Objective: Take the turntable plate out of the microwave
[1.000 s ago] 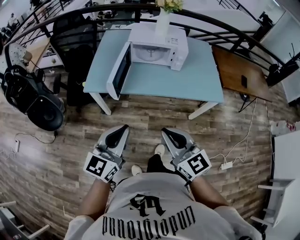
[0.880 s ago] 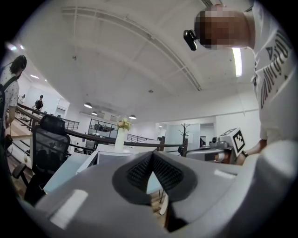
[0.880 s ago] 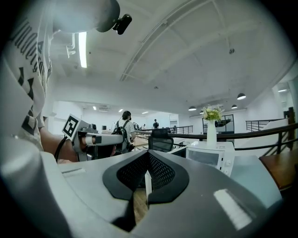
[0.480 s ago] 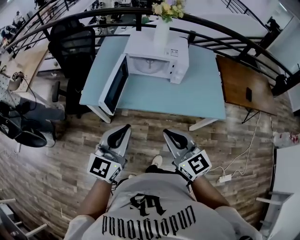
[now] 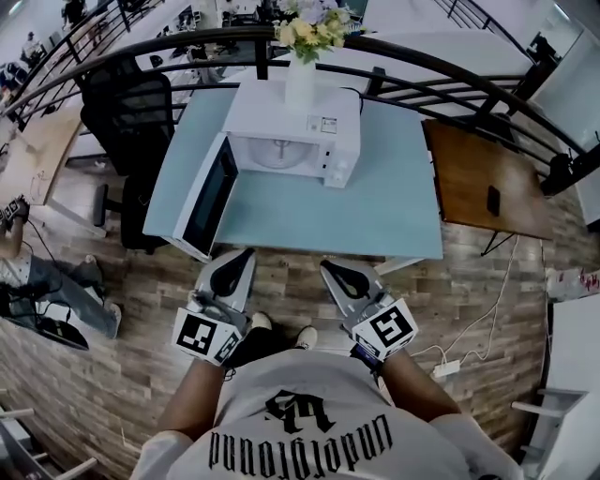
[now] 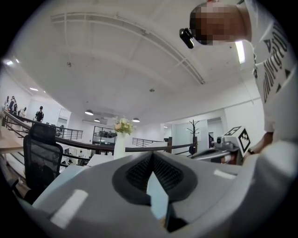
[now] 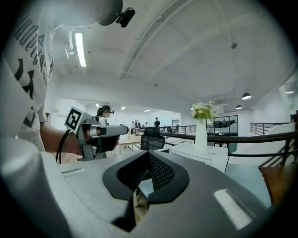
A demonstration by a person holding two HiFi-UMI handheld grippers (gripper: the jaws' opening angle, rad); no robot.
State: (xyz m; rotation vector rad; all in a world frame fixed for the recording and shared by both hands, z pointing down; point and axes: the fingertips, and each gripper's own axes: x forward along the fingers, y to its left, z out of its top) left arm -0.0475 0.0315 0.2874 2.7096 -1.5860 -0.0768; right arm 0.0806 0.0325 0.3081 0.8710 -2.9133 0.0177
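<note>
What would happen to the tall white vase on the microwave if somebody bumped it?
The vase would probably tip easily: it looks tall and narrow, with flowers up top. It stands high on the microwave, so it might drop onto the table. It looks hard and smooth, so it could crack.

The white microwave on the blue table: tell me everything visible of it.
The white box-shaped microwave stands upright near the far edge of the light blue table, facing the person. Its dark-windowed door hangs wide open, swung out to the left. Inside the cavity a round pale turntable plate lies flat. A control panel is on the front's right. A white vase of flowers stands on its top.
</note>
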